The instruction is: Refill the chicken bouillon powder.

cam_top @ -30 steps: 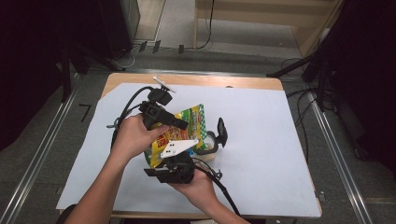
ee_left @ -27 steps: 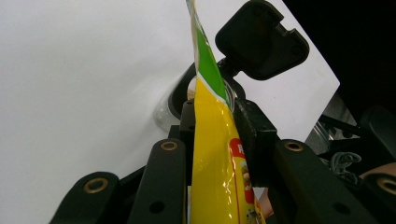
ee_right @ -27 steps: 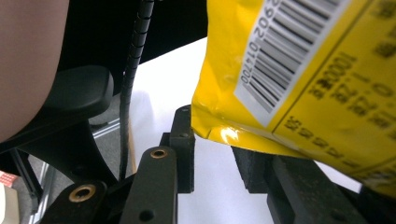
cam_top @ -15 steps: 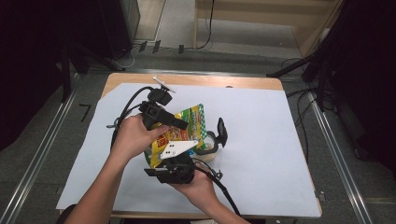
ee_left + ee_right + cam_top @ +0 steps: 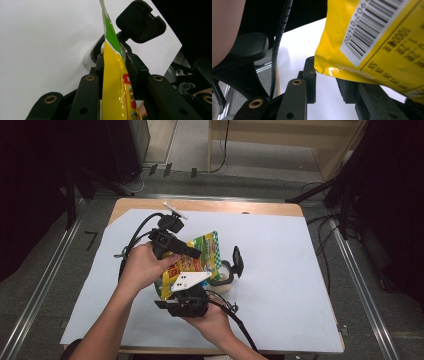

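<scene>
left tongs (image 5: pixel 113 72) still clamping pouch (image 5: pixel 116 82), nothing moved

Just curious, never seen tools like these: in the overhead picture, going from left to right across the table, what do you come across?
Person's left hand → left gripper → yellow-green pouch → black flip lid of the clear container → bare white sheet.

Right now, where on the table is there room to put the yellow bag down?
The white sheet is bare on its whole right side, from the black-lidded jar out to the table's right edge, and along its far side too. The middle left is crowded: both hands, the left gripper, the right gripper, the bag and cables.
</scene>
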